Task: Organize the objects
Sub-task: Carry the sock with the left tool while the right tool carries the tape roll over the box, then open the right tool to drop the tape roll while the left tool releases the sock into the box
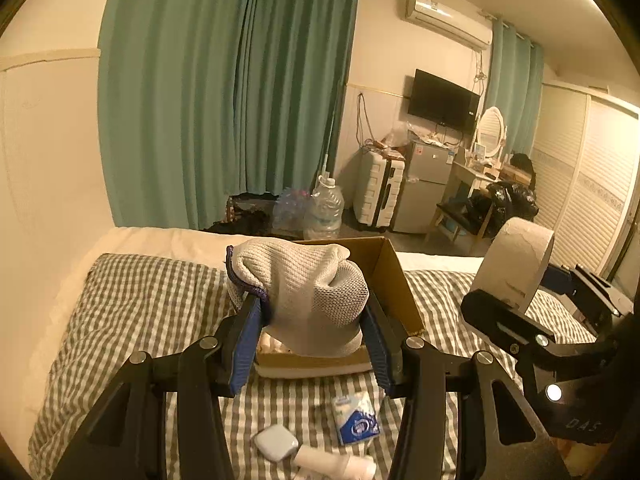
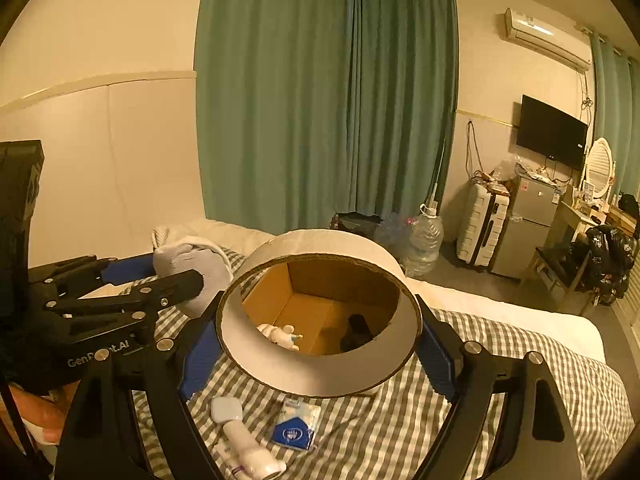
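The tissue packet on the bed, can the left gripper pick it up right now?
Probably not. The left gripper is already shut on a gray sock above the cardboard box, so its jaws are full. The tissue packet lies uncovered below.

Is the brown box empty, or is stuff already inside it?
Not empty. Seen through the tape roll in the right wrist view, the open cardboard box holds a small white item and a dark item.
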`<state>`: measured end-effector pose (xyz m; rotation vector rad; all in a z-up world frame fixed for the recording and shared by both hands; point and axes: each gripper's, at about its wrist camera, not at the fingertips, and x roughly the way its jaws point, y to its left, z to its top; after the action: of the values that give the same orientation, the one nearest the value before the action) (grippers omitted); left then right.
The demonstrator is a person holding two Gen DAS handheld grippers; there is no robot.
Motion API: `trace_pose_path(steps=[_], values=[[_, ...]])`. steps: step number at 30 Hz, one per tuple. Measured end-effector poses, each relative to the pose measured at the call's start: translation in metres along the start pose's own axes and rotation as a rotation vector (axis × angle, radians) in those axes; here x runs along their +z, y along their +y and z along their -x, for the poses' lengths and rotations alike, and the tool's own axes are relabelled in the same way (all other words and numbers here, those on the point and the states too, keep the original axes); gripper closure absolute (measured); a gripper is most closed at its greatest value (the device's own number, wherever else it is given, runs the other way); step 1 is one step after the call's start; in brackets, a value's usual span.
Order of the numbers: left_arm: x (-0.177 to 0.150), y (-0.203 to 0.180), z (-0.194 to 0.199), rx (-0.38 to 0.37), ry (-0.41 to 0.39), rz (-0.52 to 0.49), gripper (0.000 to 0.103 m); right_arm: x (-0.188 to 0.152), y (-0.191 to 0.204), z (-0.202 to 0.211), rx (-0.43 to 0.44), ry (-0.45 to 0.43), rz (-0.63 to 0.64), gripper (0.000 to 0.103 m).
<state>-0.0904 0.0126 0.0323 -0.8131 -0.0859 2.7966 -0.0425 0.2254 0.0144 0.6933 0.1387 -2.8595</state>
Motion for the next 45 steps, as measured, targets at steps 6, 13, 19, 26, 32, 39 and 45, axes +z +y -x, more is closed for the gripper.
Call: trace_pose_path(steps=[6, 13, 19, 26, 32, 39, 45], values=[[0.003, 0.004, -0.043, -0.003, 0.03, 0.004, 0.054, -0.005, -0.019, -0.034, -0.001, 0.038, -0.034, 0.018], [0.001, 0.015, -0.097, 0.008, 0.08, 0.01, 0.054, -0.008, -0.035, -0.082, -0.005, 0.075, -0.018, 0.018], [-0.004, 0.02, -0.139, 0.01, 0.125, 0.013, 0.054, -0.01, -0.047, -0.128, -0.012, 0.111, -0.02, 0.018], [-0.018, 0.023, -0.181, 0.002, 0.181, 0.004, 0.054, -0.018, -0.054, -0.177, -0.001, 0.191, 0.008, 0.018], [-0.028, 0.024, -0.209, 0.002, 0.217, -0.024, 0.053, -0.029, -0.059, -0.206, 0.009, 0.244, 0.003, 0.018], [-0.034, 0.028, -0.219, -0.002, 0.238, -0.02, 0.046, -0.035, -0.057, -0.219, 0.009, 0.267, 0.014, 0.018], [-0.033, 0.032, -0.216, -0.036, 0.242, 0.008, 0.039, -0.032, -0.058, -0.215, 0.014, 0.264, -0.001, 0.008]])
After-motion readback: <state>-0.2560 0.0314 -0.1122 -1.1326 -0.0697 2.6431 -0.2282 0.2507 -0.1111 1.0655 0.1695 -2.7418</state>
